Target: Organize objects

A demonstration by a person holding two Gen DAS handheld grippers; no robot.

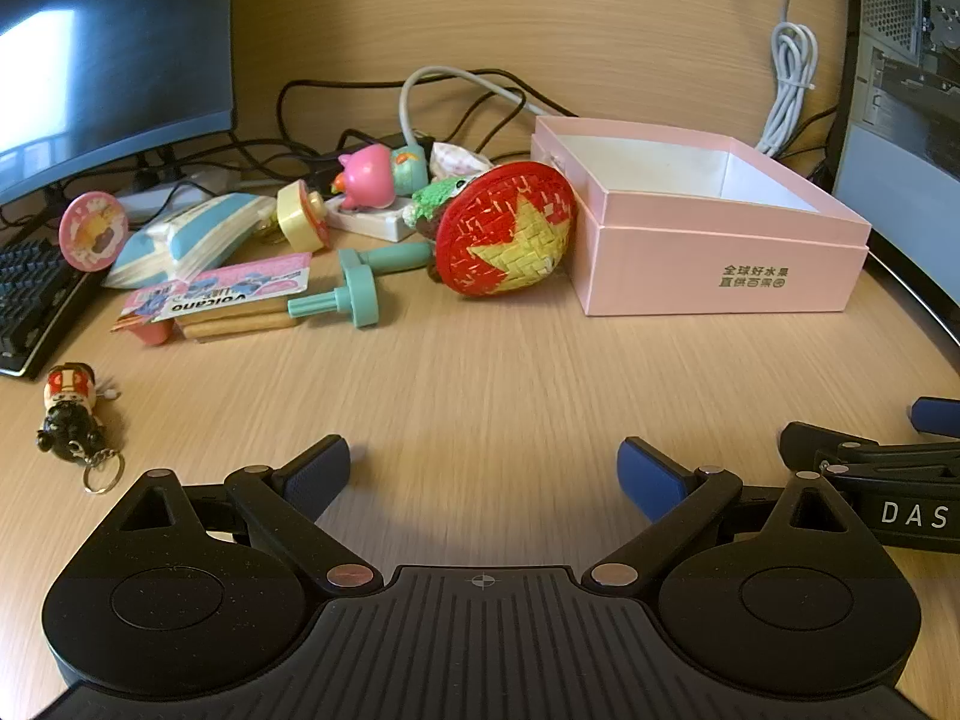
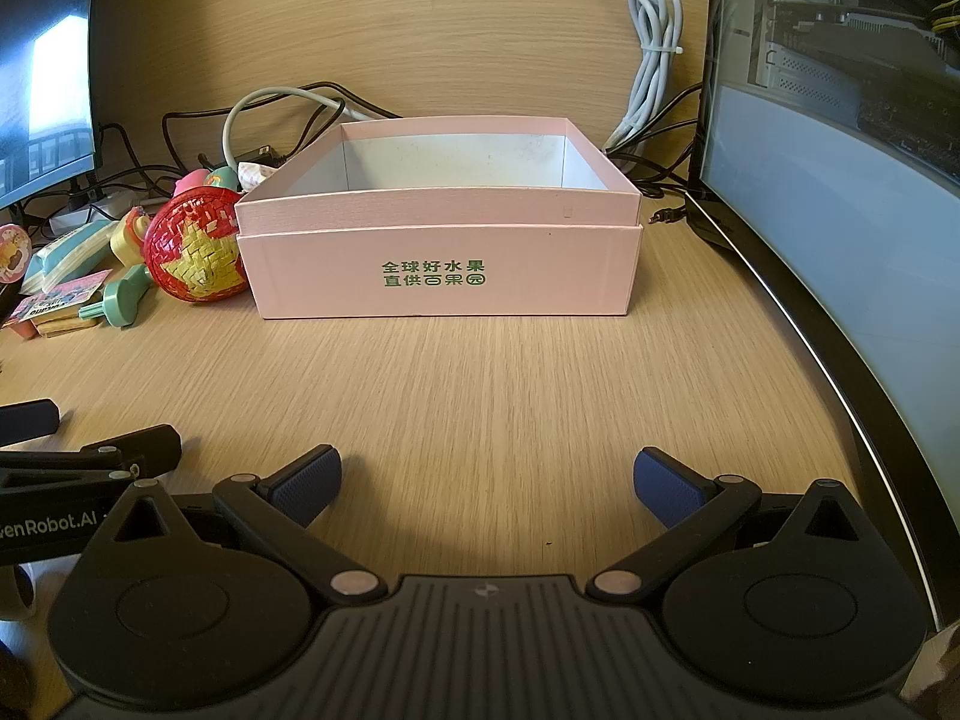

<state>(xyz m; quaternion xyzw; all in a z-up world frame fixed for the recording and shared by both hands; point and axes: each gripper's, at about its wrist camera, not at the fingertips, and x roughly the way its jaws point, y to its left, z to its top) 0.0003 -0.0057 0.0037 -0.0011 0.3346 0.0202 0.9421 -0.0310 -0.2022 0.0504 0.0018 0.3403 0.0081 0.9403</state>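
Note:
An open pink box [image 1: 720, 258] [image 2: 444, 270] stands on the wooden desk; what shows of its white inside is bare. Against its left wall leans a red woven hat with a yellow star [image 1: 504, 228] [image 2: 195, 252]. Left of that lies a heap of toys: a pink and teal figure [image 1: 378, 177], two teal pegs [image 1: 354, 294], a snack packet [image 1: 222, 300], a tissue pack [image 1: 192, 234], a round pink badge [image 1: 93, 231]. A small doll keychain [image 1: 72, 414] lies apart at the near left. My left gripper [image 1: 483, 480] is open over bare desk. My right gripper [image 2: 486, 483] is open too, in front of the box.
A monitor [image 1: 108, 48] and keyboard [image 1: 30, 300] sit at the left. A second curved screen [image 2: 840, 210] stands at the right. Black and white cables [image 1: 468, 96] trail along the back wall. The right gripper's body [image 1: 888, 480] shows beside the left one.

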